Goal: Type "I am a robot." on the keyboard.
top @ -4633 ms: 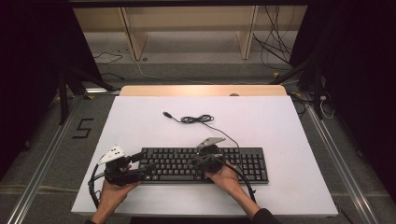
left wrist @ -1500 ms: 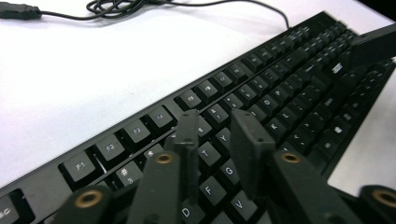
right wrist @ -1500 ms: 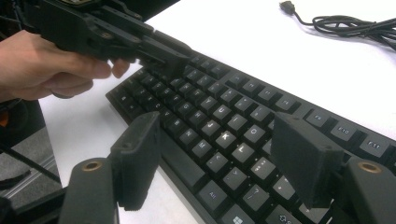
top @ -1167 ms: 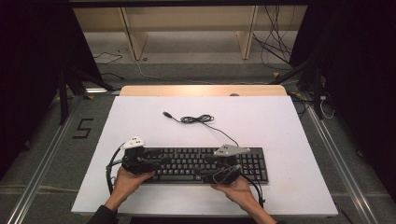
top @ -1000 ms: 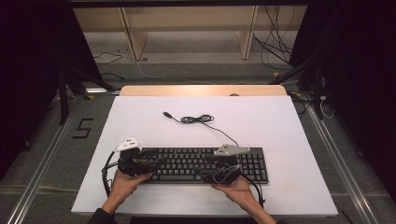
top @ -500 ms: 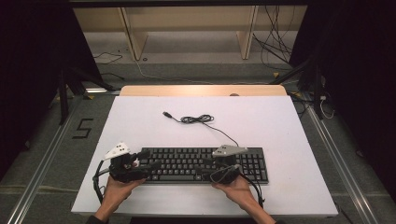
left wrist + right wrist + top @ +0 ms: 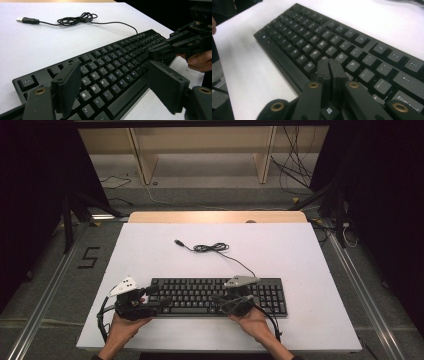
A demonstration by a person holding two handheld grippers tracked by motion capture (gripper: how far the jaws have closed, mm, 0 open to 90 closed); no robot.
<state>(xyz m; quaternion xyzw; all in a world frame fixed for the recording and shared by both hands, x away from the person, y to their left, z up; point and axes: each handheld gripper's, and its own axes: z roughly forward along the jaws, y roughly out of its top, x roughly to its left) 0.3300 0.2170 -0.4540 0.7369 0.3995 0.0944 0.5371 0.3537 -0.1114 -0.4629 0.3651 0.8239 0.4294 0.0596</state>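
The black keyboard point(image 7: 217, 296) lies flat near the front edge of the white table point(image 7: 280, 245), and its cable point(image 7: 212, 248) runs in a small coil toward the far side. The left gripper point(image 7: 113, 86) hovers over the keyboard's left end with jaws wide apart and nothing between them. The right gripper point(image 7: 328, 65) is above the keys right of the middle, and its jaws have just been closing and now stand together, empty.

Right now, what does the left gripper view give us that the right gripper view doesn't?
Left gripper view alone: the keyboard's coiled cable ending in a loose USB plug on the white table, the left hand-held gripper with jaws wide apart over the letter keys, and the far gripper seen from outside.

Right gripper view alone: the right hand-held gripper with jaws pressed shut, nothing between them, plus the F-keys and Enter.

Both: the black keyboard and the table.
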